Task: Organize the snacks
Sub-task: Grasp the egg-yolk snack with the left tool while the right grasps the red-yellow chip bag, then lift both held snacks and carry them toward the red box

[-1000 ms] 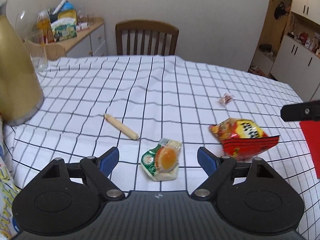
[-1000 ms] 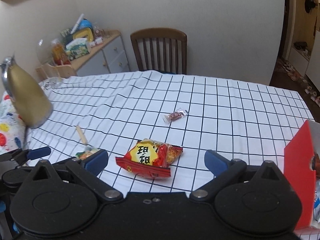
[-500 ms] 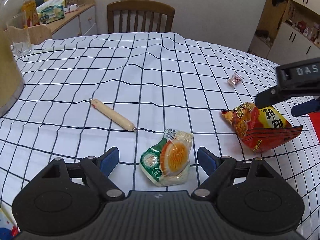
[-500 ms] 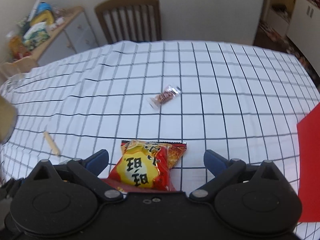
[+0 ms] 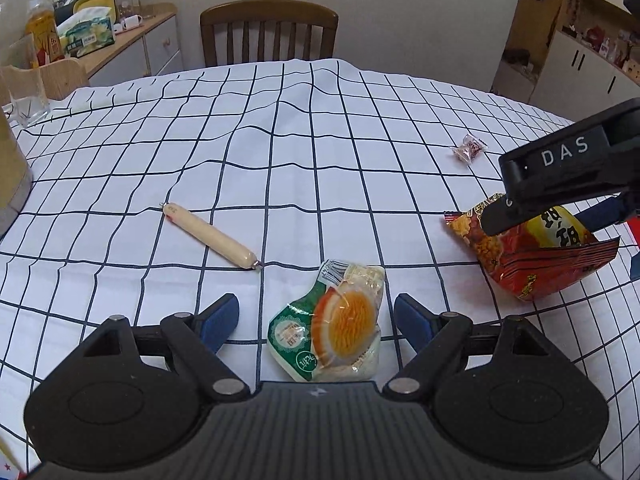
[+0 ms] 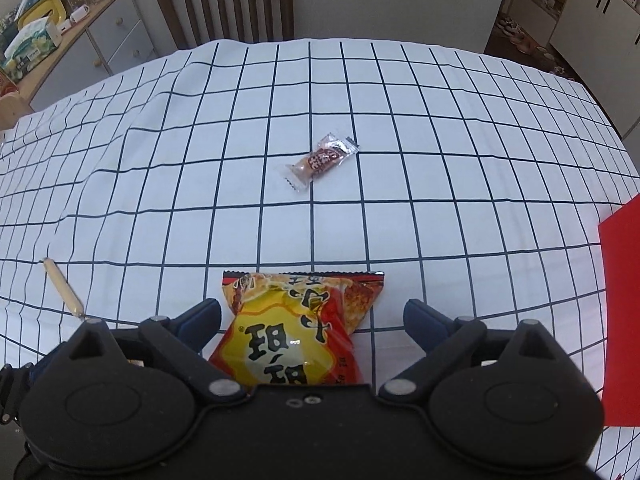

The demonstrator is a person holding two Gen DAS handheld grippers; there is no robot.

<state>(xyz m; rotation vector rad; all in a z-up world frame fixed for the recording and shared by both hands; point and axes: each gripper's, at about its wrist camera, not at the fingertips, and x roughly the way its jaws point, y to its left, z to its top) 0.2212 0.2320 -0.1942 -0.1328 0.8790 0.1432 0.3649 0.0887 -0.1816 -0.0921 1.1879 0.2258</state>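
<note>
A green and white packet with an orange egg picture point(image 5: 335, 326) lies on the checked tablecloth between the fingers of my open left gripper point(image 5: 316, 320). A red and yellow chip bag point(image 6: 298, 330) lies between the fingers of my open right gripper point(image 6: 312, 320); it also shows in the left wrist view point(image 5: 536, 256) under the right gripper point(image 5: 568, 168). A wrapped sausage stick point(image 5: 212, 236) lies left of the egg packet. A small wrapped candy point(image 6: 322, 160) lies farther out.
A red box point(image 6: 622, 320) stands at the table's right edge. A gold kettle point(image 5: 10, 176) and a glass point(image 5: 24, 100) stand at the far left. A wooden chair point(image 5: 268, 32) is behind the table, a cluttered sideboard point(image 5: 100, 40) to its left.
Both grippers have moved forward and down. The egg packet now lies between the left fingers and the chip bag between the right fingers. Both stay open.
</note>
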